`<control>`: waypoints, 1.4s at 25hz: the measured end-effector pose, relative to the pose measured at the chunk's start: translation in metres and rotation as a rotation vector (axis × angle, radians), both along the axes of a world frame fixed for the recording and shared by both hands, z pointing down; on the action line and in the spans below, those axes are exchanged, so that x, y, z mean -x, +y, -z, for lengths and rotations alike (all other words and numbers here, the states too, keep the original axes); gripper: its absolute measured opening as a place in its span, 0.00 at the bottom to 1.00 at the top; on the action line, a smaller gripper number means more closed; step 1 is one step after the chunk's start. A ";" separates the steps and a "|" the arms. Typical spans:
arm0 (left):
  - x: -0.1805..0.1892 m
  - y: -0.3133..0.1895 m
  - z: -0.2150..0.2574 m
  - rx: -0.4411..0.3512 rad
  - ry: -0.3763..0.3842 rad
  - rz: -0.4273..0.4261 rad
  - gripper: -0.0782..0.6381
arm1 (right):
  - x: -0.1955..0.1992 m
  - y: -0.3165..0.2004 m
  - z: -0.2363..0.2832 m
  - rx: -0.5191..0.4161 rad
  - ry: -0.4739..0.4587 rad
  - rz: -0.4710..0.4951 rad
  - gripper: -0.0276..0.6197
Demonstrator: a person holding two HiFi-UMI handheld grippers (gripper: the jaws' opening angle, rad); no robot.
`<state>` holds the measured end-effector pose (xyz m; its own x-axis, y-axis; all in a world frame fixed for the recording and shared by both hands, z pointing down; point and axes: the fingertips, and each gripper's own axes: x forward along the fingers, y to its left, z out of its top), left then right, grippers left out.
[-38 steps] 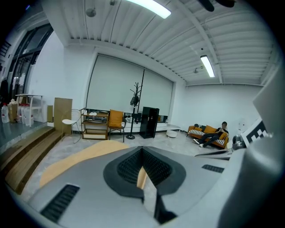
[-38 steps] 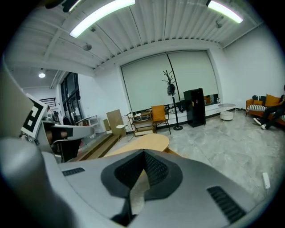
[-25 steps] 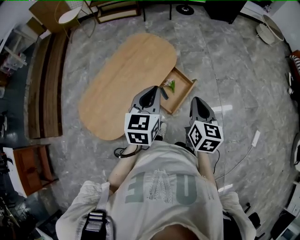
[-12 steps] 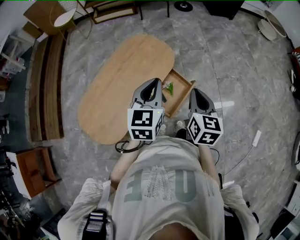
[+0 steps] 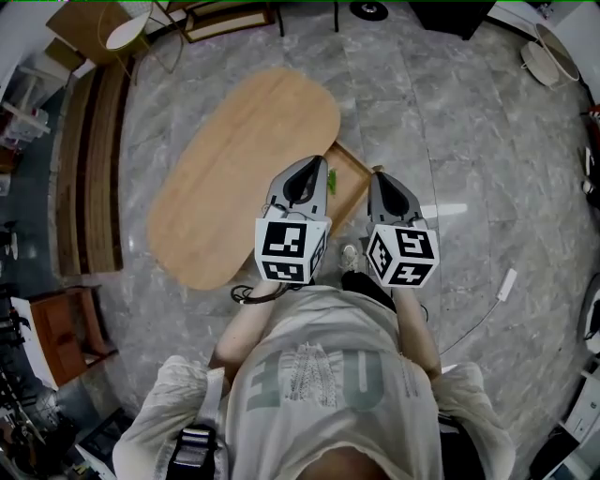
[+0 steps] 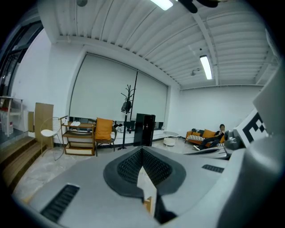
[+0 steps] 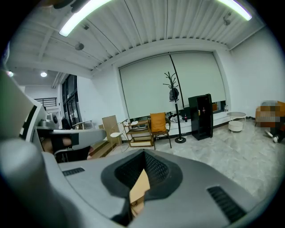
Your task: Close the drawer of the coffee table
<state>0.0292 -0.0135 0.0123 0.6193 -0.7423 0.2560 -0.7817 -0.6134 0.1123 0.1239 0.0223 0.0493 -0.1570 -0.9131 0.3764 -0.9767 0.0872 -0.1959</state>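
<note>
The oval wooden coffee table stands on the marble floor in the head view. Its drawer sticks out open at the table's right side, and a small green item lies in it. My left gripper hangs over the drawer's near left part with its jaws shut and nothing between them. My right gripper is beside it, over the drawer's near right corner, also shut and empty. Both gripper views look level across the room past the left gripper and right gripper; the drawer is hidden there.
Wooden steps run along the left. A round-seated chair and a low shelf stand at the back. A white power strip lies on the floor at the right, and a black cable by my feet.
Both grippers have moved forward toward the drawer, and they now cover its near part. The table and drawer sit closer under me. The jaws stayed shut.
</note>
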 end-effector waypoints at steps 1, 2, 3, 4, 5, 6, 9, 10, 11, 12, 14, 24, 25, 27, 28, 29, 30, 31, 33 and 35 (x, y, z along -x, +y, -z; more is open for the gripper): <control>-0.007 -0.004 -0.001 -0.013 -0.007 -0.005 0.12 | -0.004 -0.006 0.000 -0.011 -0.009 0.004 0.05; -0.013 -0.008 -0.003 -0.023 -0.012 -0.006 0.12 | -0.007 -0.012 0.001 -0.026 -0.018 0.005 0.05; -0.016 -0.012 -0.007 -0.027 -0.013 -0.004 0.12 | -0.009 -0.018 0.000 -0.040 -0.026 0.004 0.05; -0.017 -0.016 -0.015 -0.023 -0.012 0.002 0.12 | -0.011 -0.024 -0.004 -0.051 -0.033 -0.001 0.05; -0.016 -0.020 -0.024 -0.015 -0.009 0.010 0.12 | -0.012 -0.030 -0.010 -0.054 -0.036 -0.007 0.05; -0.016 -0.026 -0.035 -0.007 -0.007 0.020 0.12 | -0.013 -0.037 -0.019 -0.051 -0.035 -0.014 0.05; -0.013 -0.046 -0.070 -0.004 -0.016 0.063 0.12 | -0.020 -0.061 -0.056 -0.035 -0.034 -0.031 0.05; -0.011 -0.050 -0.086 0.001 -0.017 0.080 0.12 | -0.020 -0.066 -0.073 -0.025 -0.037 -0.033 0.05; -0.007 -0.054 -0.104 0.013 -0.013 0.097 0.12 | -0.019 -0.069 -0.091 -0.010 -0.041 -0.032 0.05; -0.002 -0.056 -0.125 0.032 -0.009 0.114 0.12 | -0.016 -0.070 -0.111 0.010 -0.052 -0.028 0.05; 0.006 -0.056 -0.166 0.093 -0.005 0.148 0.12 | -0.009 -0.066 -0.148 0.067 -0.103 -0.011 0.05; 0.006 -0.014 -0.311 0.220 -0.074 0.178 0.12 | 0.002 -0.017 -0.314 0.300 -0.137 -0.047 0.05; 0.006 -0.010 -0.321 0.228 -0.080 0.176 0.12 | 0.002 -0.013 -0.326 0.314 -0.133 -0.052 0.05; 0.005 -0.003 -0.337 0.241 -0.094 0.167 0.12 | 0.004 -0.006 -0.344 0.337 -0.130 -0.059 0.05; 0.004 0.000 -0.343 0.245 -0.101 0.162 0.12 | 0.005 -0.004 -0.350 0.346 -0.127 -0.059 0.05; 0.004 0.002 -0.348 0.250 -0.106 0.158 0.12 | 0.005 -0.002 -0.355 0.352 -0.123 -0.057 0.05; 0.004 0.003 -0.353 0.255 -0.109 0.156 0.12 | 0.006 0.000 -0.359 0.356 -0.120 -0.054 0.05; 0.004 0.005 -0.356 0.260 -0.109 0.157 0.12 | 0.007 0.000 -0.362 0.357 -0.119 -0.051 0.05; 0.006 0.006 -0.363 0.269 -0.113 0.159 0.12 | 0.009 -0.001 -0.364 0.341 -0.139 -0.044 0.05; 0.007 0.006 -0.369 0.276 -0.120 0.158 0.12 | 0.009 -0.003 -0.367 0.323 -0.193 -0.041 0.05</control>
